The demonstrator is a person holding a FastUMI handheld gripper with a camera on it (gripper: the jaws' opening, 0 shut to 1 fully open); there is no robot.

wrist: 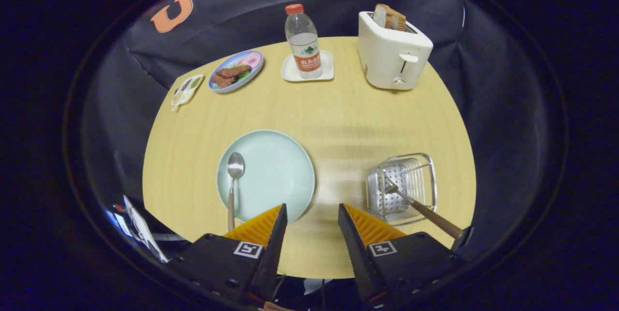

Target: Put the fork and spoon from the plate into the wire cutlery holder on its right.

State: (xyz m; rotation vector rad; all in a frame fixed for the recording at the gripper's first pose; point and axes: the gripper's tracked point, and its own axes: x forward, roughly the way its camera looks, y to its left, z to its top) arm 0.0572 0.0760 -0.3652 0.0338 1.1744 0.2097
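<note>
The pale green plate (271, 175) sits near the front edge of the wooden table (338, 112), and it serves as the landmark here. To the right of the plate lies a broad strip of bare table, and past that strip stands the wire cutlery holder (404, 187), close to the table's right edge. Behind the plate the table is open up to a water bottle (303, 42) on a small white tray (308, 68), a toaster (392, 52) with bread, and a blue plate of food (236, 71).

The gripper (312, 226) hovers over the plate's near right rim with its jaws spread wide apart, holding and touching nothing.

The spoon (233, 183) lies on the plate's left side, bowl pointing away from the jaws, its long axis running front to back and its wooden handle overhanging the near rim. The fork (420, 207) already rests in the holder, head down among the wires, its handle leaning out toward the near right.
</note>
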